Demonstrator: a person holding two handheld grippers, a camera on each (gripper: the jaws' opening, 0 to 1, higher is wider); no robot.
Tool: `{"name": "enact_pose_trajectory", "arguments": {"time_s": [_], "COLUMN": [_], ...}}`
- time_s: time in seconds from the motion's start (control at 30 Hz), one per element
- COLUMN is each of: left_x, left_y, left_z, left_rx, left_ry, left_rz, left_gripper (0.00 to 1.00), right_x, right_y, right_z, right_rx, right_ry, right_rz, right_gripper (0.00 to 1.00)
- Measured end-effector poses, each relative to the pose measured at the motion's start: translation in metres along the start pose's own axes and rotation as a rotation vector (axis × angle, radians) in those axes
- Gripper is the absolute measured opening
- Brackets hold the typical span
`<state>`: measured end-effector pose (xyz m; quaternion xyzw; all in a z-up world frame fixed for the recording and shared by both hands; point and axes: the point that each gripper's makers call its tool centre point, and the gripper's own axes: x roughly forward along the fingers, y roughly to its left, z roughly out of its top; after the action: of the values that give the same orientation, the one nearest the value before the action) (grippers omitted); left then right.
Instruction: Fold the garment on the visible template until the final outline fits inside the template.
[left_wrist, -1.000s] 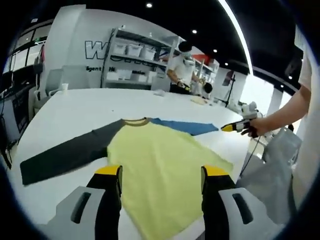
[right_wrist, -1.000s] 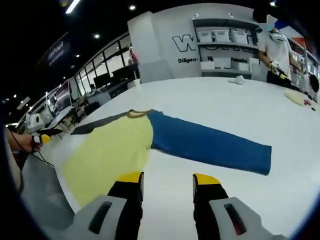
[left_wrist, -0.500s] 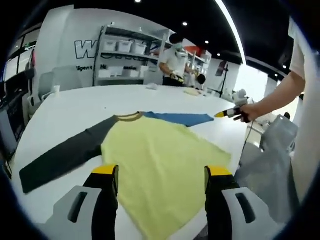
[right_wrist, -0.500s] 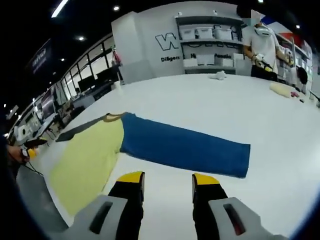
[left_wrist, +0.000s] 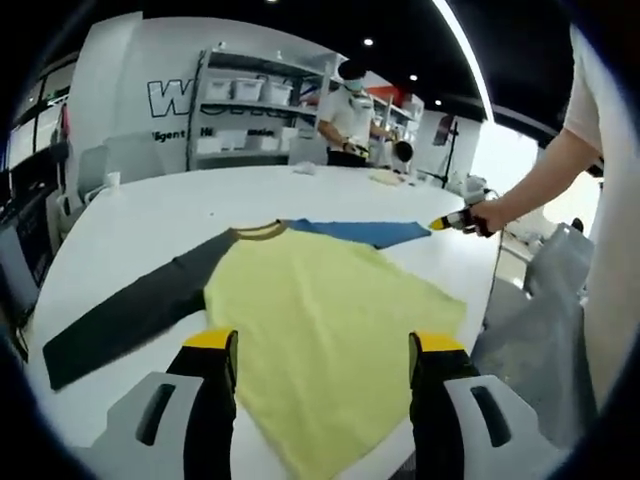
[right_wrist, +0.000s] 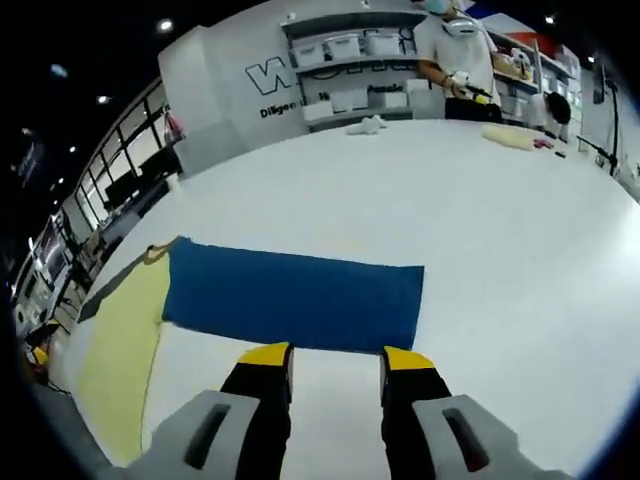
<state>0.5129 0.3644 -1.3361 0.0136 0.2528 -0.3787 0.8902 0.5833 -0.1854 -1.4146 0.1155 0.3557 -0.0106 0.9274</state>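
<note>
The garment (left_wrist: 320, 330) lay flat across the centre of the left gripper view on the white table (left_wrist: 140, 215), unfolded. The left claw (left_wrist: 322, 345) hovered wide open and empty above its yellow body. The right claw (right_wrist: 335, 357), open and empty, stood at the near edge of the blue sleeve (right_wrist: 295, 300). The sleeve would best be gripped at its cuff edge and carried across the body. The fabric looked soft, thin and matte; a dark sleeve (left_wrist: 130, 310) lay at lower left.

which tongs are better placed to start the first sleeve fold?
Right, probably. The right tongs are open with their tips right at the edge of the blue sleeve, while the left tongs hang over the yellow body, away from the dark sleeve.
</note>
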Motion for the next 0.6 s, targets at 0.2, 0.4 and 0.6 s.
{"name": "enact_pose_trajectory", "arguments": {"time_s": [0.2, 0.4, 0.6], "left_x": [0.0021, 0.0019, 0.0019], "left_y": [-0.0015, -0.0006, -0.0018], "left_z": [-0.0001, -0.0009, -0.0008], "left_rx": [0.0, -0.005, -0.011], "left_ry": [0.009, 0.015, 0.015], "left_rz": [0.007, 0.019, 0.027], "left_gripper": [0.71, 0.71, 0.71], "right_x": [-0.0014, 0.0022, -0.0003], "right_y": [-0.006, -0.0055, -0.0067], "right_z": [-0.0051, -0.0071, -0.0016], "right_rx": [0.047, 0.043, -0.023], "right_ry": [0.024, 0.051, 0.068], "right_rz": [-0.065, -0.087, -0.116], "right_gripper": [0.26, 0.22, 0.17]}}
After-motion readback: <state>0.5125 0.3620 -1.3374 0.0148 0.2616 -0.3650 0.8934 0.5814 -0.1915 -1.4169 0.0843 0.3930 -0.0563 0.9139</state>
